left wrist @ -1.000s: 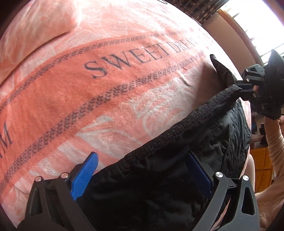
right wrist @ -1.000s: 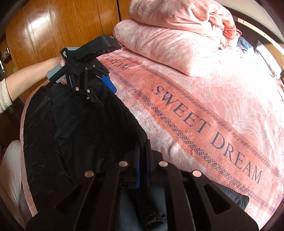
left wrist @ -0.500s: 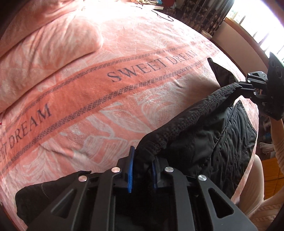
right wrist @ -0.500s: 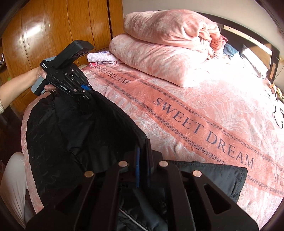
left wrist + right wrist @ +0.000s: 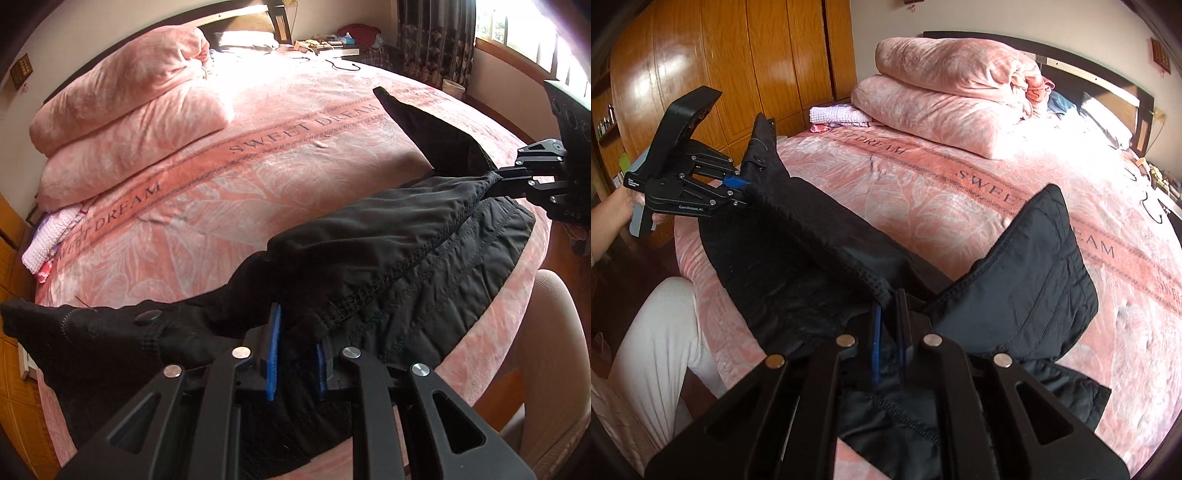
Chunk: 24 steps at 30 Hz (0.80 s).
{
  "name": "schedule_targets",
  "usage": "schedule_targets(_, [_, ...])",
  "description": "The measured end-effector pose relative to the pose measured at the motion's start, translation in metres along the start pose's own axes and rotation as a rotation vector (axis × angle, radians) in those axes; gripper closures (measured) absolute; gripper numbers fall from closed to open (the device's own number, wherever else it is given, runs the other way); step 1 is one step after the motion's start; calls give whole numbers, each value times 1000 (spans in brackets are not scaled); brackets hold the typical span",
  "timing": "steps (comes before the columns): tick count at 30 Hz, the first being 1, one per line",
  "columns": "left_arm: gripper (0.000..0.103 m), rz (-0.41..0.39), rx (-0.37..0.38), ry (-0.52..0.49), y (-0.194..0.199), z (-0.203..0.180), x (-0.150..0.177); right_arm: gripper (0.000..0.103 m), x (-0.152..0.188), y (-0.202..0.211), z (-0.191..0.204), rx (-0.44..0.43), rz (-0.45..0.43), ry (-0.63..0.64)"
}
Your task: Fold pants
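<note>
The black pants [image 5: 388,251] are pinched at the waistband by the left gripper [image 5: 295,350] and by the right gripper [image 5: 888,332], stretched between them above the pink bed [image 5: 258,177]; pillows [image 5: 122,122] lie at ten o'clock.

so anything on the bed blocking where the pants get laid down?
Nothing visible. Both the left gripper and the right gripper hold the pants over bare blanket; the pillows and the folded cloth sit near the headboard.

Each view looks forward from close behind its own gripper, low over the bed [image 5: 295,177]. Both face each other along the pants [image 5: 406,251], sharing the folded quilts [image 5: 953,96].
</note>
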<state>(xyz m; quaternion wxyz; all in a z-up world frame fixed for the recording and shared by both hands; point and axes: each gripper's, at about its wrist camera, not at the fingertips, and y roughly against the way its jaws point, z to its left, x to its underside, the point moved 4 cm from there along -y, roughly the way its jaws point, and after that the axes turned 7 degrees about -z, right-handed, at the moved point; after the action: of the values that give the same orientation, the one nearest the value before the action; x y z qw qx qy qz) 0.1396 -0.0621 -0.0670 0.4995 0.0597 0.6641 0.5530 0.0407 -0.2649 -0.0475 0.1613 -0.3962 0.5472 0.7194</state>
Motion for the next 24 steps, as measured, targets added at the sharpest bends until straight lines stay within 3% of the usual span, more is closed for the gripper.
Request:
schedule_targets(6, [84, 45, 11, 125, -6, -28, 56, 96, 45, -12, 11, -9, 72, -86])
schedule_targets(11, [80, 158, 26, 220, -37, -40, 99, 92, 71, -31, 12, -25, 175, -128])
schedule_targets(14, [76, 133, 22, 259, -35, -41, 107, 90, 76, -33, 13, -25, 201, -147])
schedule_targets(15, [71, 134, 26, 272, -31, -41, 107, 89, 76, -30, 14, -24, 199, -153])
schedule_targets(16, [55, 133, 43, 288, -27, -41, 106, 86, 74, -27, 15, -20, 202, -154])
schedule_targets(18, [31, 110, 63, 334, -13, -38, 104, 68, 69, -16, 19, -23, 189, -164])
schedule_targets(20, [24, 39, 110, 374, 4, -32, 98, 7, 58, 4, 23, -12, 113, -177])
schedule_targets(22, [15, 12, 115, 399, 16, -28, 96, 6, 48, 21, 25, 22, 62, -158])
schedule_targets(24, [15, -14, 79, 418, 23, -23, 95, 8, 38, 30, 19, 63, 34, -185])
